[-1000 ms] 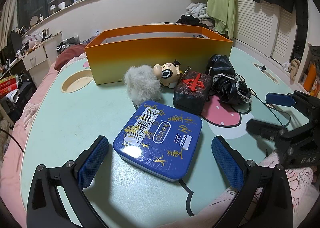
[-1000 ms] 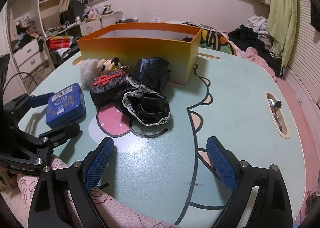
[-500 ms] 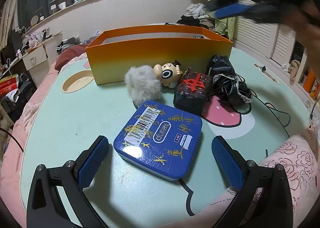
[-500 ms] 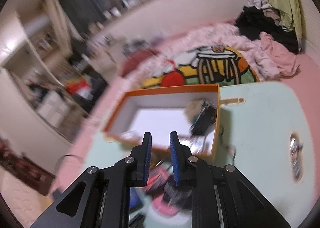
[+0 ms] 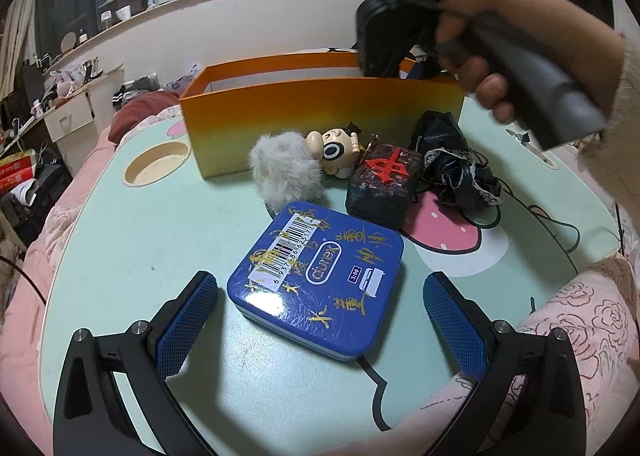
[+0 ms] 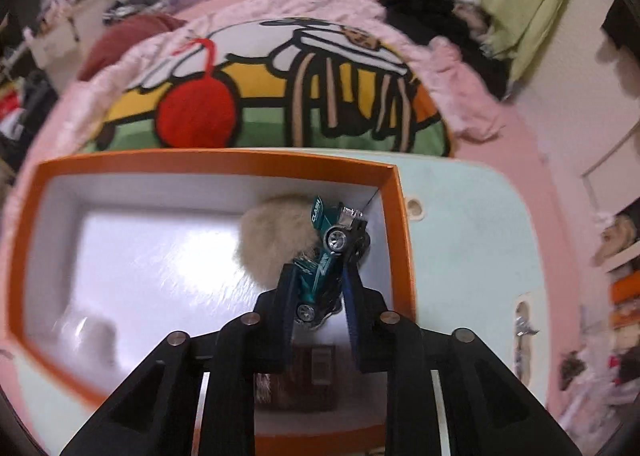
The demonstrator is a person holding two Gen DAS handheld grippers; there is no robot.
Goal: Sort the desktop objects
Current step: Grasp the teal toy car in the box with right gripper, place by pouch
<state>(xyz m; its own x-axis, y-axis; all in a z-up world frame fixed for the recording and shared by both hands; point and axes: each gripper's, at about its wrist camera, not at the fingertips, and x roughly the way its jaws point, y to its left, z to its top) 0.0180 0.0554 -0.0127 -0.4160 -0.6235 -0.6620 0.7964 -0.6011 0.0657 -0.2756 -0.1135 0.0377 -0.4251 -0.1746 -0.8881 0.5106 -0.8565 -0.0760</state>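
Note:
My left gripper [image 5: 320,310] is open, low over the table, with a blue tin [image 5: 316,280] between its fingers, untouched. Behind it lie a grey fur ball [image 5: 284,171], a cartoon figure [image 5: 334,151], a black block with a red character [image 5: 384,181] and black lace cloth [image 5: 456,171]. The orange box [image 5: 320,119] stands behind them. My right gripper [image 6: 318,292] points down into the orange box [image 6: 400,223] and is shut on a teal toy car [image 6: 324,252]. A beige fur ball [image 6: 272,240] lies in the box beside the car.
The table [image 5: 120,240] is mint green with a round cup recess [image 5: 156,163] at left. A black cable [image 5: 556,223] runs at right. Pink bedding [image 5: 572,312] lies over the near edge. A cushion with a cartoon print [image 6: 280,95] lies beyond the box.
My right gripper rose from the table's near edge, swung over the orange box, and now points down into it, shut on the teal car. The left gripper has not moved.

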